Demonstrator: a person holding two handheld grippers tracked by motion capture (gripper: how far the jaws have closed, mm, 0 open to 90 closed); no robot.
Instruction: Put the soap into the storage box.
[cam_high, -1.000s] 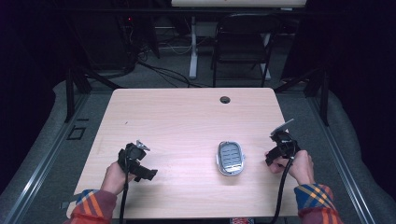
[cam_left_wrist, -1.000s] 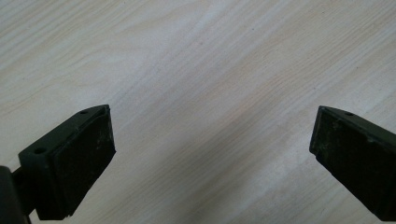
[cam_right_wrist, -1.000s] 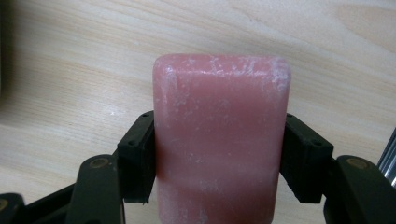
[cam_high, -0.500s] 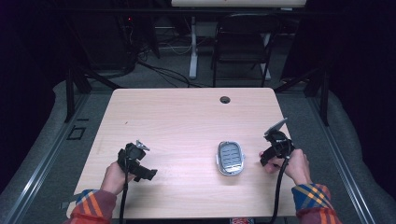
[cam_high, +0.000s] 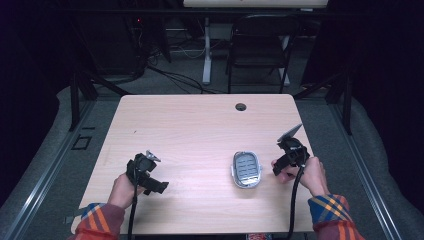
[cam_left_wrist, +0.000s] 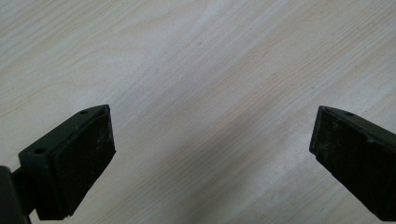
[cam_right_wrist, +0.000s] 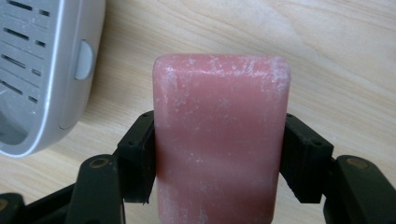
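bench (cam_high: 200, 125): light wood; soap dish and both your grippers sit over its near half.
soap dish (cam_high: 246, 169): grey, slotted, flat on the bench, just left of your right gripper.
left gripper (cam_left_wrist: 210, 154): fingers wide apart, bare bench between them.
right gripper (cam_right_wrist: 217, 154): fingers clamped on the soap's sides.
soap bar (cam_right_wrist: 219, 140): pink, held just beside the dish, off it.

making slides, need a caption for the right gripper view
Right gripper clamps a pink soap bar beside a grey slotted soap dish on the wooden table.
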